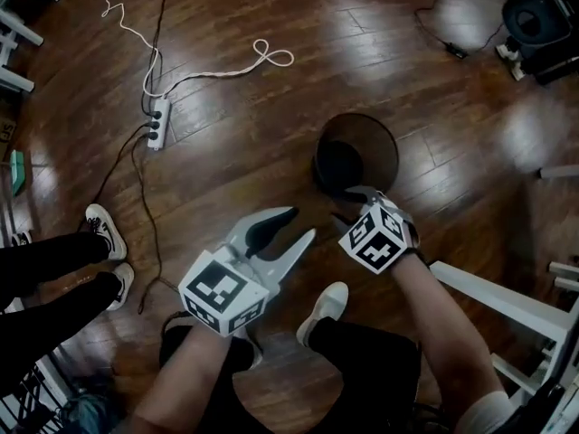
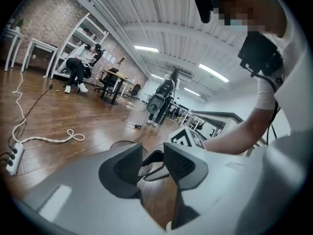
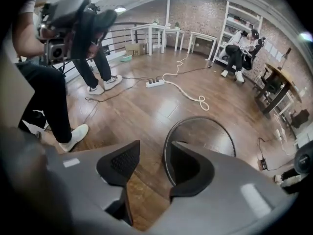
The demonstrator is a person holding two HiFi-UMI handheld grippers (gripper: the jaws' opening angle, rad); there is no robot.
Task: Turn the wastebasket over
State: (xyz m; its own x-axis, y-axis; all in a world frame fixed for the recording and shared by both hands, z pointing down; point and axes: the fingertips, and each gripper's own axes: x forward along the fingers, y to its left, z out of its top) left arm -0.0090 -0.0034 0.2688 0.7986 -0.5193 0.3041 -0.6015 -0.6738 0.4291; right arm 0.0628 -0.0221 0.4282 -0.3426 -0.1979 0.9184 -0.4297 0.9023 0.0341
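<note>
The wastebasket (image 1: 357,152) is a round dark mesh bin that stands upright on the wooden floor, mouth up. My right gripper (image 1: 355,202) points steeply down at its near rim. In the right gripper view the jaws (image 3: 154,153) stand open on either side of the rim (image 3: 168,151), one finger over the inside and the other outside, and no pad presses on it. My left gripper (image 1: 303,222) hangs open a little to the left of the bin with nothing between its fingers. The left gripper view (image 2: 152,153) shows the bin's rim (image 2: 120,145) beyond its jaws.
A power strip (image 1: 156,120) with a looped white cable (image 1: 262,57) lies on the floor at the left. A bystander's legs and shoes (image 1: 104,233) are at the left edge. My own shoe (image 1: 327,306) is below the grippers. A white frame (image 1: 507,301) stands at the right.
</note>
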